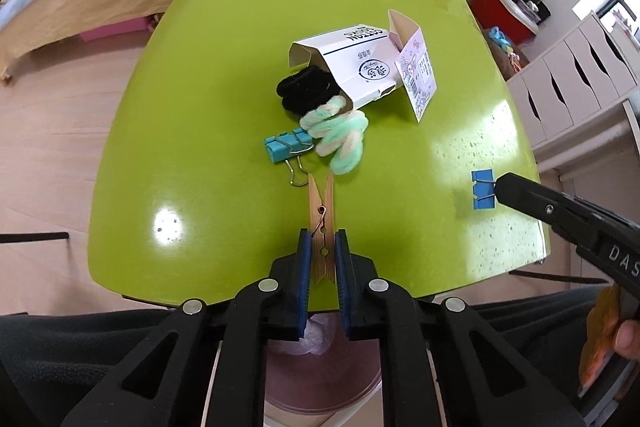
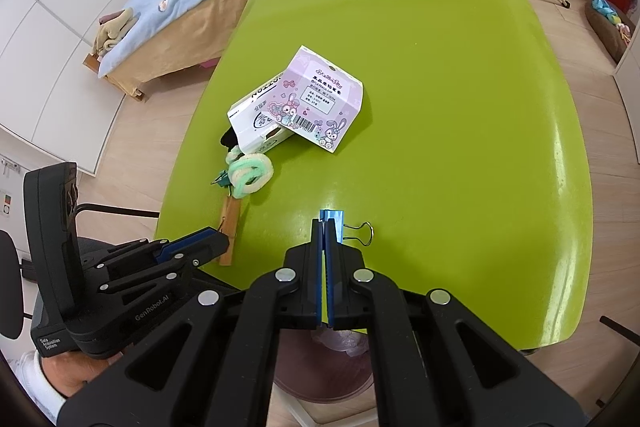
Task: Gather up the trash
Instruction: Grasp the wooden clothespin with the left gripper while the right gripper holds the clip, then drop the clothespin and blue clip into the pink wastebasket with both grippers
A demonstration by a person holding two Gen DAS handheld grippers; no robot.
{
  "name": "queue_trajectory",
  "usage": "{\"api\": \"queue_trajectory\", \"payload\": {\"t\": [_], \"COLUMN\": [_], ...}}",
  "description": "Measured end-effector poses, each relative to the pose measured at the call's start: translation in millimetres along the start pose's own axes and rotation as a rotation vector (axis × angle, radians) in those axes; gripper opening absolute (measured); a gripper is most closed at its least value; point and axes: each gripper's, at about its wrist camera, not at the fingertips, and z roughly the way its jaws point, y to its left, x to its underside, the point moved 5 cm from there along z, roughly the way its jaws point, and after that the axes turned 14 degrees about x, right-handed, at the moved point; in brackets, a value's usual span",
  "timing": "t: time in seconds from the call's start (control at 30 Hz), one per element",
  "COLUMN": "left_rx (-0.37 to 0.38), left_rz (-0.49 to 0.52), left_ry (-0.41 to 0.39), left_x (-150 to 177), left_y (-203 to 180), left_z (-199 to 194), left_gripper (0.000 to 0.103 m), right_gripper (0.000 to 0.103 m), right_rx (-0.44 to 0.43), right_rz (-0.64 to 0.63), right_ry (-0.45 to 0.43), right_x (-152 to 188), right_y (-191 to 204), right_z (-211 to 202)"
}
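On the green table (image 1: 200, 107) — two blue binder clips, one wooden clothespin (image 1: 321, 223) clamped in the left claw (image 1: 322, 243), right claw (image 2: 323, 227) pinched together.

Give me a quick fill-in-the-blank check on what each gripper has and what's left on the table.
1. The left gripper is closed on a wooden ____.
2. The right gripper is shut on a blue ____ clip.
3. The black hair ties lie at the open mouth of the white ____.
4. The table top is ____ in colour.

Missing words: clothespin; binder; box; green
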Motion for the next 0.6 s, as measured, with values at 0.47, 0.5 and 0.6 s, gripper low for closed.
{"api": "queue_trajectory", "payload": {"t": [0.47,0.5,0.6], "left_rx": [0.034,0.038,0.050], "left_rz": [0.147,0.165,0.216], "left_ry": [-0.039,-0.043,-0.053], "left_x": [5.7,6.5,9.2], "left_y": [-12.6,-15.0,-22.7], "left_z": [-42.9,-46.9,-59.0], "left_gripper": [0.012,0.012,0.012], "right_gripper": [0.001,0.001,0.001], "right_rx": [-0.006,-0.007,-0.005], "right_rz": [-0.053,-0.060,-0.081], "right_ry": [-0.054,-0.060,-0.076], "right_x": [20.5,22.9,29.7], "right_y": [9.7,10.8,15.3], "right_z": [-34.6,-38.9,-50.6]}}
